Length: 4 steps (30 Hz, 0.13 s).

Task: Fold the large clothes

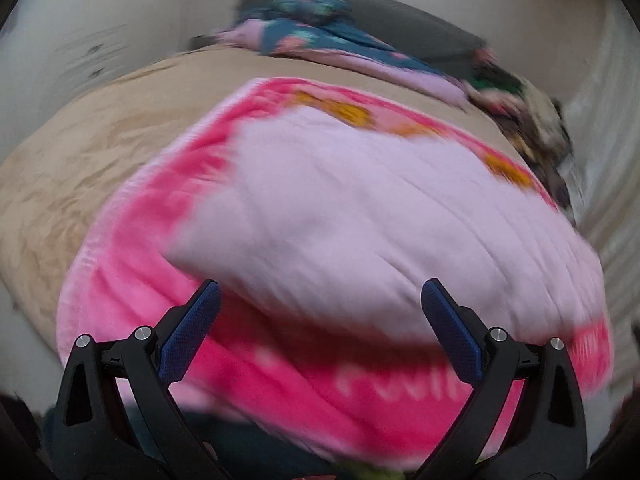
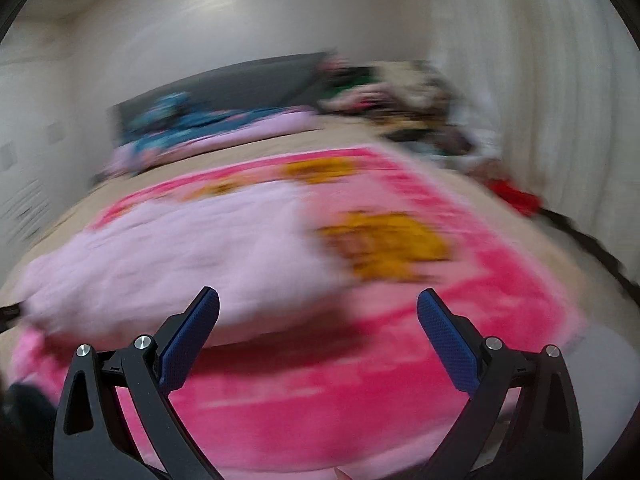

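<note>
The pink blanket (image 1: pixel 248 344) lies spread across the beige bed (image 1: pixel 80 152), its near edge at the near edge of the bed, with its pale lilac underside (image 1: pixel 352 216) already turned over the left and middle part. The first fold appears to be laid, and the work seems to sit between folds. To the right, the bright pink face with its orange print (image 2: pixel 384 244) is uncovered.

Both claws are empty, with jaws spread wide. The left claw (image 1: pixel 320 296) hovers over the near edge of the lilac flap; the right claw (image 2: pixel 318 300) hangs above the pink band just right of where the flap ends. Both point along the bed toward the dark headboard (image 2: pixel 240 84). Both views are smeared, so whether a fingertip brushes the cloth cannot be told.

The next move probably calls for each claw to drop onto an edge or corner, pinch both layers, and carry it across evenly.

A heap of other clothes (image 1: pixel 320 36) sits at the far edge of the bed, well apart.
</note>
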{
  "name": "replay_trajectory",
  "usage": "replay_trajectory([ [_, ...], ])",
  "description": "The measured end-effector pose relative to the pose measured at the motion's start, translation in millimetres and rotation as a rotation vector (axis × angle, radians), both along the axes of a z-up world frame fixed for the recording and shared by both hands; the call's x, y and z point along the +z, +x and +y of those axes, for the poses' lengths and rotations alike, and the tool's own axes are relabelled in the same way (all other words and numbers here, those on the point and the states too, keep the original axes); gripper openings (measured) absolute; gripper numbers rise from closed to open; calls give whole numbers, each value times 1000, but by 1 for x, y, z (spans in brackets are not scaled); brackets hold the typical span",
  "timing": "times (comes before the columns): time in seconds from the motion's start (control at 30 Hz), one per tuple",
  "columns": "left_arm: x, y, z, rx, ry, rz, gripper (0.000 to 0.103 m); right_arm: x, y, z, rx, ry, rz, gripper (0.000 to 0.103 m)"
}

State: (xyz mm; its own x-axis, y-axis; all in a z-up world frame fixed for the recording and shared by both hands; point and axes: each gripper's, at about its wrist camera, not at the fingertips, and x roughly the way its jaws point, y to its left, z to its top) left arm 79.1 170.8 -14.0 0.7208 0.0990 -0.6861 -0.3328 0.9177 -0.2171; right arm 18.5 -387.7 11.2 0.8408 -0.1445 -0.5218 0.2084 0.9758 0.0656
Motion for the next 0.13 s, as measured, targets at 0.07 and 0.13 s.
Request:
replay_trajectory([
  [0.07,1,18,48,103,13,5,94,-19,-2,-74,-195,-50,30,99],
  [0.13,2,38,108,228,61,5,94,-44,-6,-147,-376,-71,125,99],
])
